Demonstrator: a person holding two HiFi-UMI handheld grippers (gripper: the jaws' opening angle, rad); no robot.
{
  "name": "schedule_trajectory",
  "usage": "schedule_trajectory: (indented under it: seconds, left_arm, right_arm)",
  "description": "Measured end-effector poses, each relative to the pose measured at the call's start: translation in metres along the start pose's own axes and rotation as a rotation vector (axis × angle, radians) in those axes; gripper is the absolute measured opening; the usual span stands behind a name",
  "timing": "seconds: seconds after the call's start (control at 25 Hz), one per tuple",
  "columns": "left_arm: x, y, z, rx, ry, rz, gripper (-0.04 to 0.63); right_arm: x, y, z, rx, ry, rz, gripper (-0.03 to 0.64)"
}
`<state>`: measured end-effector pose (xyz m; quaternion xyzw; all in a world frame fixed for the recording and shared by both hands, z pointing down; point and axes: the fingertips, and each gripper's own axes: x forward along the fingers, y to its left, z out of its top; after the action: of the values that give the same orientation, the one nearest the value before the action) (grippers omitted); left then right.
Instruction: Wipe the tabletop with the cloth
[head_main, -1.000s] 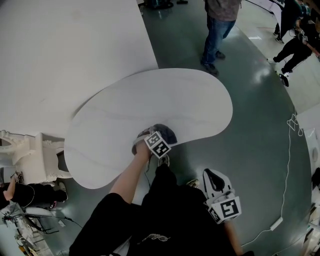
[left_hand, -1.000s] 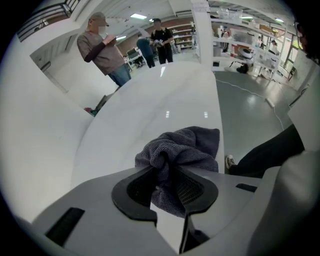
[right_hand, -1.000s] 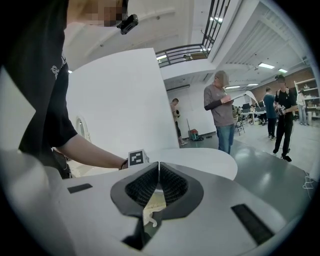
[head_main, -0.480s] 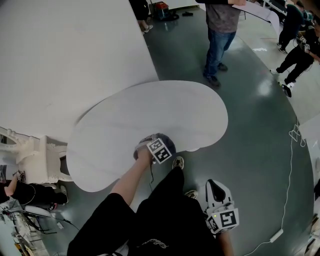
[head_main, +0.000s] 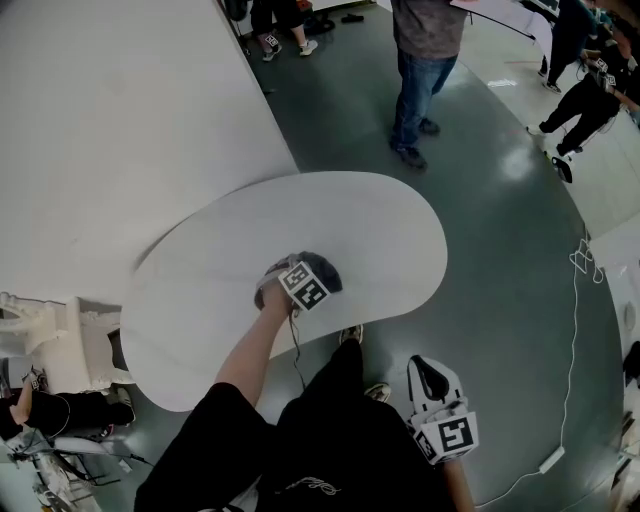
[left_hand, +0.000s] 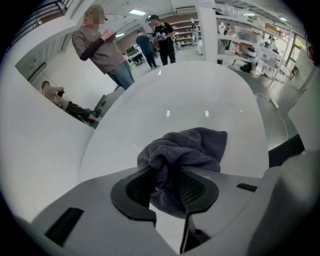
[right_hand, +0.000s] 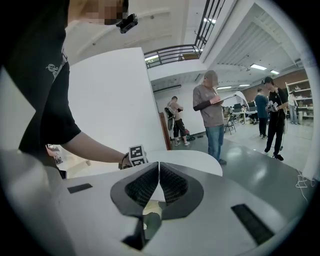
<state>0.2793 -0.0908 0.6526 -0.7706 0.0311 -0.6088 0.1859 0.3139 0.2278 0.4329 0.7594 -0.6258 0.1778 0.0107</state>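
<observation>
Cloth (left_hand: 186, 149) (bunched) between left gripper's (left_hand: 169, 175) opening jaws — pinched; on tabletop (left_hand: 200, 95).

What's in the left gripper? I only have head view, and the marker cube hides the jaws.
Observer: The left gripper view shows the cloth bunched between the pads of the left gripper. The jaws are opening.
Operator: And the right gripper? It's just a cube down by the leg for me.
Observer: The right gripper view shows the right gripper with its jaws together and nothing between them.
</observation>
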Motion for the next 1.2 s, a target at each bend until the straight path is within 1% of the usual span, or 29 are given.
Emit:
schedule_trajectory:
  seconds: [0.16, 0.52, 0.68, 0.96, 1.2]
  left_arm:
    - [0.014, 0.04, 0.012, -0.009, -0.016, -0.005, 0.114]
    - [0.044, 0.126, 0.033, -0.019, -0.048, -0.009, 0.117]
    - [0.057, 0.161, 0.037, -0.002, -0.053, -0.009, 0.117]
    - [0.073, 0.196, 0.058, 0.029, -0.075, -0.003, 0.117]
    - [0.084, 0.217, 0.062, 0.051, -0.101, 0.015, 0.117]
  right_arm:
    - [0.033, -0.007, 0.016, -0.003, 0.018, -0.006, 0.014]
    - [0.09, -0.02, 0.028, 0.007, 0.068, -0.041, 0.014]
    - [0.11, -0.02, 0.029, 0.023, 0.087, -0.073, 0.014]
    - [0.133, -0.029, 0.033, 0.037, 0.098, -0.116, 0.014]
    - [0.148, -0.022, 0.033, 0.034, 0.12, -0.143, 0.014]
